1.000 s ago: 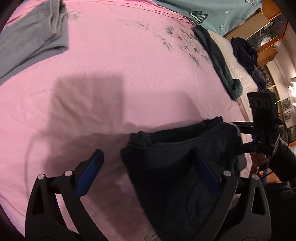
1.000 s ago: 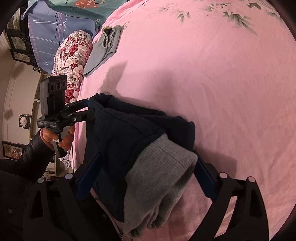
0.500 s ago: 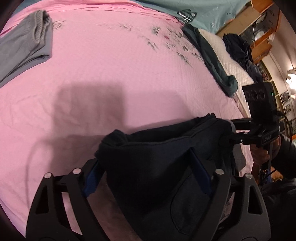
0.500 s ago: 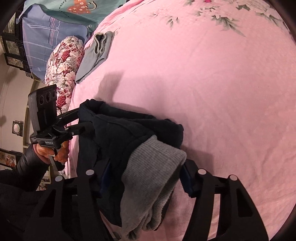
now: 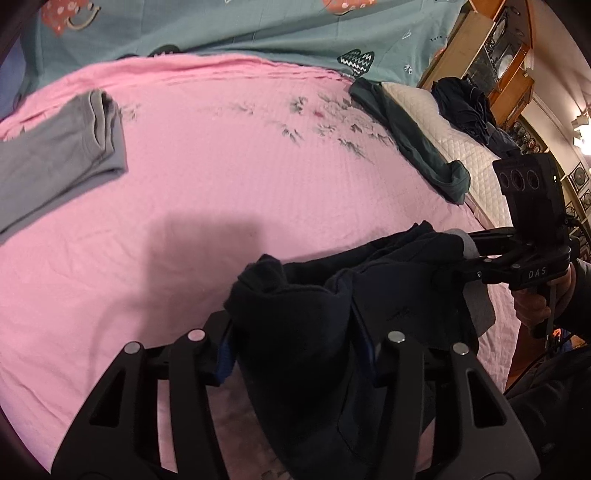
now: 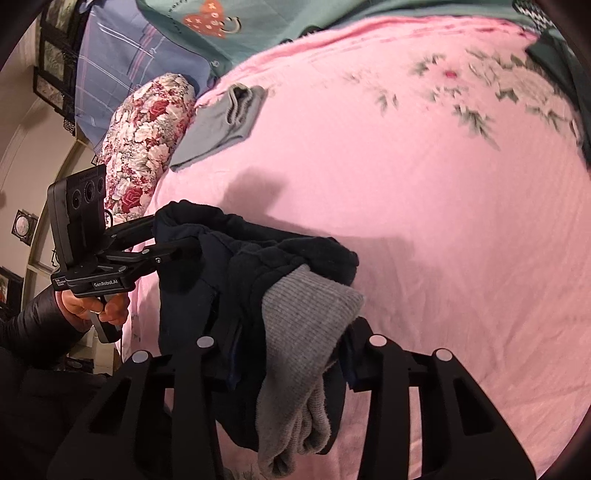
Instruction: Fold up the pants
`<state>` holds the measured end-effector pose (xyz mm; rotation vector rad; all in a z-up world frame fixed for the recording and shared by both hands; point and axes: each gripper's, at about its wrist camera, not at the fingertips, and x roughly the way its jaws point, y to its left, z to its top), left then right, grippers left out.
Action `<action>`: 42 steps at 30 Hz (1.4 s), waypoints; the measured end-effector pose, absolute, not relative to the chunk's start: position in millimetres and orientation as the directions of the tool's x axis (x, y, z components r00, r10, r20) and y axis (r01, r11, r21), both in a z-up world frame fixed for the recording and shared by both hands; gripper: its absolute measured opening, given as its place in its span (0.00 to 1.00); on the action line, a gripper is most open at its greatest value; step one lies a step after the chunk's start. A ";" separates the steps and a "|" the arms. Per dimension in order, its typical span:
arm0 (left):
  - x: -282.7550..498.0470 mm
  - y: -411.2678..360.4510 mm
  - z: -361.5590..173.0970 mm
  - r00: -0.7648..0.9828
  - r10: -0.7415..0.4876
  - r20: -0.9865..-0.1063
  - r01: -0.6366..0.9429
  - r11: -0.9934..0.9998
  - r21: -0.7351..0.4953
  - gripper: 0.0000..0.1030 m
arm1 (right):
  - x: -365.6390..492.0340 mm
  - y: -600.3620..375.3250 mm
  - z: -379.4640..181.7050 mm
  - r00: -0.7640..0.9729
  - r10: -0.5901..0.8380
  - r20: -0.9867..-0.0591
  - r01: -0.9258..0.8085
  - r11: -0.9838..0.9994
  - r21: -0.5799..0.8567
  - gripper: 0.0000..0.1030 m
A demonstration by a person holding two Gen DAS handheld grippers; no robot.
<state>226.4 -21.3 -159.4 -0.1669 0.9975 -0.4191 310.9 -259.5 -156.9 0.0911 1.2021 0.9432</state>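
Note:
Dark navy pants (image 5: pixel 303 369) with a grey ribbed band (image 6: pixel 306 332) hang bunched over the pink bedspread (image 5: pixel 221 166). My left gripper (image 5: pixel 295 332) has the dark cloth filling the gap between its blue pads; its jaws are closing on it. The right gripper (image 6: pixel 295 350) pinches the other end, grey band and navy cloth together, jaws also closing. In the right wrist view the left gripper (image 6: pixel 173 236) appears at the left, held by a hand (image 6: pixel 92 306). In the left wrist view the right gripper (image 5: pixel 454 258) grips the far end.
A folded grey garment (image 5: pixel 62 155) lies at the far left of the bed. A dark green garment (image 5: pixel 410 147) drapes along a white quilted pillow (image 5: pixel 465 155). A floral pillow (image 6: pixel 144 140) sits beside the bed's left edge. Teal bedding (image 5: pixel 258 26) lines the far end.
Both grippers went from wide open around the pants to closed on the cloth. They rose and tipped upward, lifting the bunched pants off the bedspread.

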 end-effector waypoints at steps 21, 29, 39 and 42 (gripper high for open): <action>363.1 -1.7 -175.5 0.553 -0.250 -0.794 0.195 0.966 -0.168 0.55 | 443.7 -199.2 -179.4 0.159 0.587 -0.794 -0.540 0.725 0.428 0.41; 354.6 13.6 -168.4 0.593 -0.192 -0.782 0.093 0.981 -0.170 0.78 | 434.6 -210.3 -167.9 0.207 0.556 -0.805 -0.520 0.760 0.390 0.63; 339.1 9.3 -114.3 0.637 -0.349 -0.687 0.205 0.936 -0.285 0.47 | 406.8 -201.4 -112.9 0.273 0.651 -0.708 -0.597 0.692 0.406 0.33; 354.0 -5.5 -139.8 0.582 -0.325 -0.745 0.211 0.946 -0.248 0.39 | 420.1 -190.4 -147.3 0.253 0.579 -0.776 -0.542 0.749 0.382 0.19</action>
